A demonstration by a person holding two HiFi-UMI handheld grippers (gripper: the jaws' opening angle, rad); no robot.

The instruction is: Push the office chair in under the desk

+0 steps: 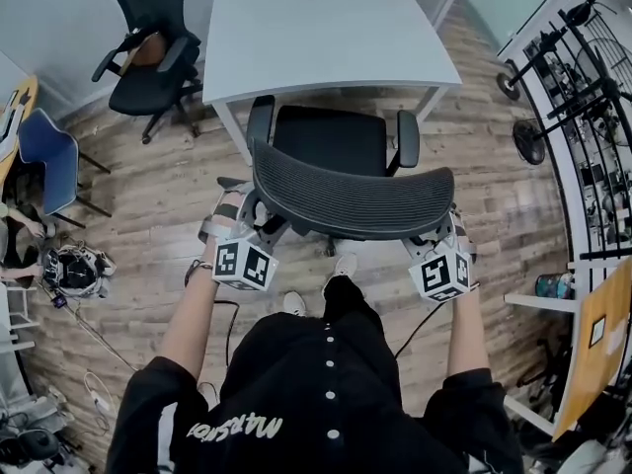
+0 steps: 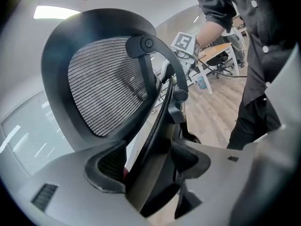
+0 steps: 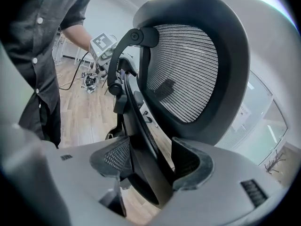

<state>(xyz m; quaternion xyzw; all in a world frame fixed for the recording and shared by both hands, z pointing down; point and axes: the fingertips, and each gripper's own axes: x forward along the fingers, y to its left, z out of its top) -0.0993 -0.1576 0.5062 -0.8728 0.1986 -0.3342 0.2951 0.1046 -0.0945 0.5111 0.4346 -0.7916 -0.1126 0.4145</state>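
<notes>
Jaws of the left gripper (image 2: pixel 149 157) clamp the left edge of the office chair (image 1: pixel 351 197) backrest, and those of the right gripper (image 3: pixel 150 159) clamp its right edge; the black frame fills each gap. The backrest's long side runs left to right, parallel to the near edge of the desk (image 1: pixel 326 28). The chair faces the desk, with its seat front reaching that edge.

Black mesh-backed office chair (image 1: pixel 351 200), white desk (image 1: pixel 326 28), brown plank floor (image 1: pixel 494 166).
</notes>
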